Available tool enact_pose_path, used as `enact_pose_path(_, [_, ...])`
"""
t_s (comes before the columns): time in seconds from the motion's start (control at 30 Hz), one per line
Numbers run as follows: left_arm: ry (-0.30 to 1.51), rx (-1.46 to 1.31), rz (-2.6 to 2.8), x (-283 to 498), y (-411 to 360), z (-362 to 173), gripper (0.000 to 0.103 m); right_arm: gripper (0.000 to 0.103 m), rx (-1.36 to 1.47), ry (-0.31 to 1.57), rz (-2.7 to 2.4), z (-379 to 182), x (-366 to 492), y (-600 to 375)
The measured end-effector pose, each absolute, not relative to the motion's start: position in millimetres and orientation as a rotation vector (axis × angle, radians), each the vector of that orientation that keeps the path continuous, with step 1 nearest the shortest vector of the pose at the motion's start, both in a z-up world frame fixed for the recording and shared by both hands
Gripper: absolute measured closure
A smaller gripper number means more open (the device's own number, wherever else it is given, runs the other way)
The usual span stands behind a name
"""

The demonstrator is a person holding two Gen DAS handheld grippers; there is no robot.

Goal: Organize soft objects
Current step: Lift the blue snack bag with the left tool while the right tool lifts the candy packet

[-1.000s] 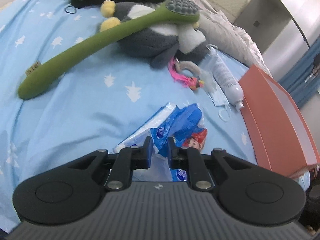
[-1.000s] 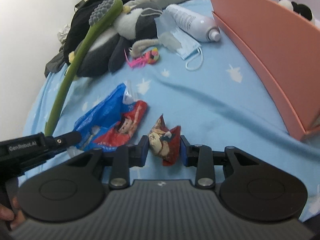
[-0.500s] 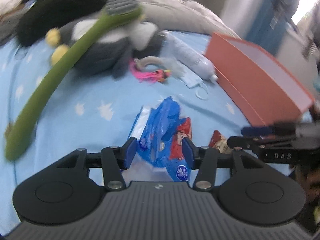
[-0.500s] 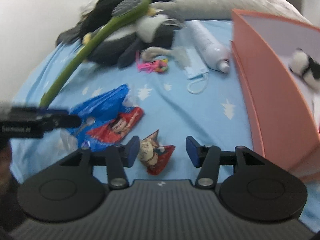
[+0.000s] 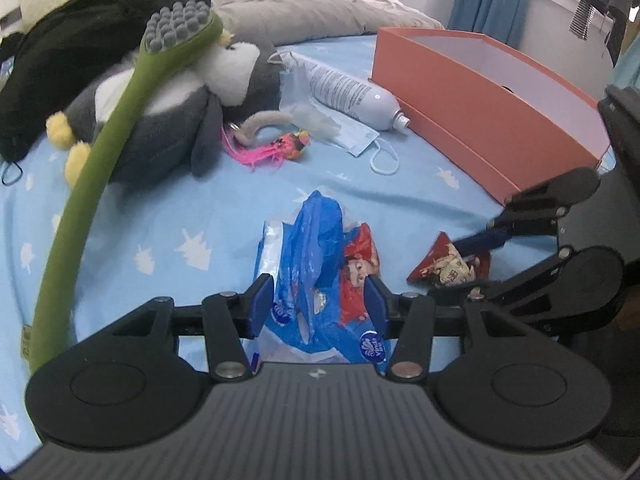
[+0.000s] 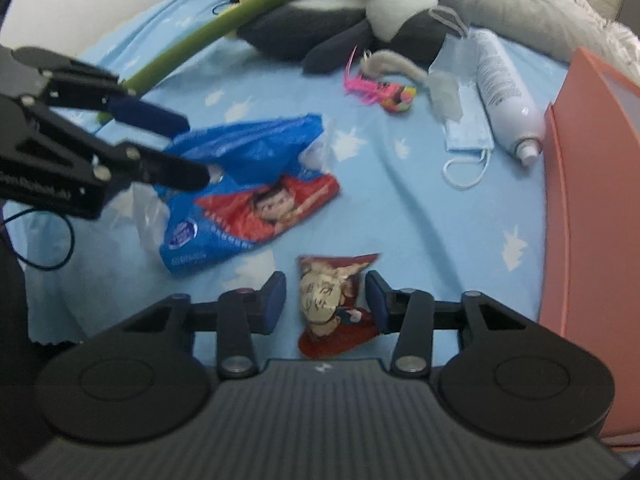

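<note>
A blue plastic tissue pack point(image 5: 316, 264) with a red snack packet point(image 5: 358, 276) on it lies on the blue bedsheet, between the open fingers of my left gripper point(image 5: 318, 306). A small crumpled red wrapper point(image 6: 332, 300) lies between the open fingers of my right gripper point(image 6: 326, 300). The left gripper point(image 6: 172, 144) also shows in the right wrist view, straddling the blue pack point(image 6: 248, 152). A grey penguin plush point(image 5: 172, 104) lies at the back under a long green massage stick point(image 5: 108, 128).
An orange box point(image 5: 480, 92) stands open at the right, and it shows at the right edge of the right wrist view point(image 6: 592, 220). A white spray bottle point(image 5: 352, 96), a blue face mask point(image 5: 352, 136) and a pink toy point(image 5: 272, 148) lie mid-bed. Grey bedding is piled behind.
Both grippers have opened: the left let go of the blue pack, the right let go of the red wrapper. Both views have swung round and the grippers now sit close together.
</note>
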State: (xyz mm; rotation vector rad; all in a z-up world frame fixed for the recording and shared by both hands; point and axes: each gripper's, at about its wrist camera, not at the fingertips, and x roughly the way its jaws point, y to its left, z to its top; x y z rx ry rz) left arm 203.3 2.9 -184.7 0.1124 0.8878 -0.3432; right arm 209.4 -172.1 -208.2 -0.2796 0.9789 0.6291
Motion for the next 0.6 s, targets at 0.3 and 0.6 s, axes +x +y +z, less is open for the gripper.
enact_pose_path(0.3, [0.887,0.049,-0.297,211.8,6.0,-199.9,0.047,0.069,-0.252,0.979,0.583,-207.7,204.3,-180.7])
enact_pose_path(0.6, [0.896,0.075,-0.266,217.8,-8.8,-220.8,0.048,0.069,-0.114,0.983,0.511,-206.6,205.1,-193.0])
